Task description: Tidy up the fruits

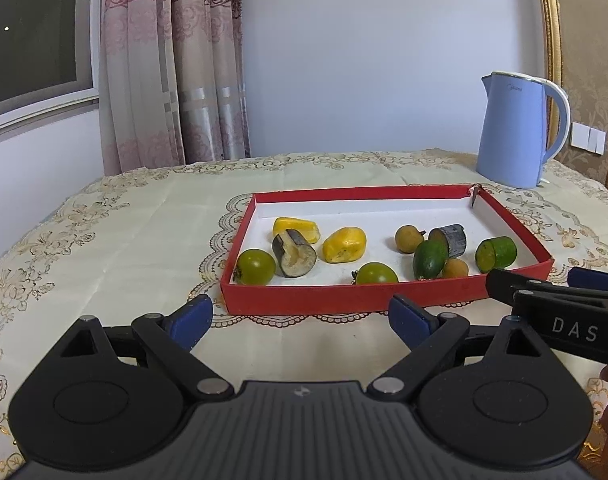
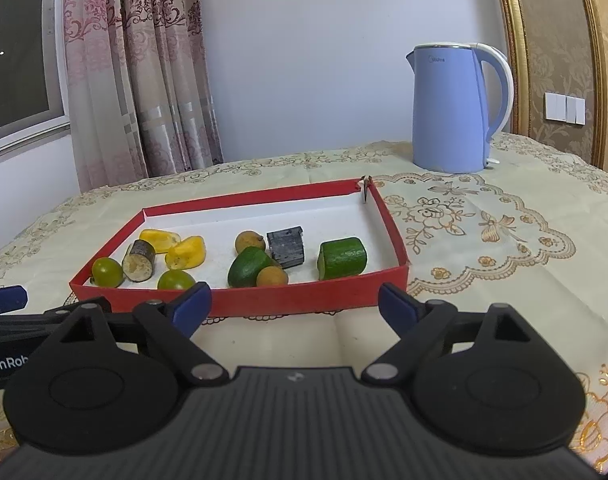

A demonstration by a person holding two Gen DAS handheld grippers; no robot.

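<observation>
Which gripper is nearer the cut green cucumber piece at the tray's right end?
Right. The right gripper hovers open just outside the red tray's front wall, facing the cucumber piece. The left gripper sits open farther left, before the tray's left half.

Fruits (image 1: pixel 344 245) lie loose in red tray (image 1: pixel 384 298).

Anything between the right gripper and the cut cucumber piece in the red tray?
Only the tray's near wall. The right gripper is open, just outside it, and the cucumber piece lies right behind that wall with no fruit in front. Going in from above clears it.
</observation>
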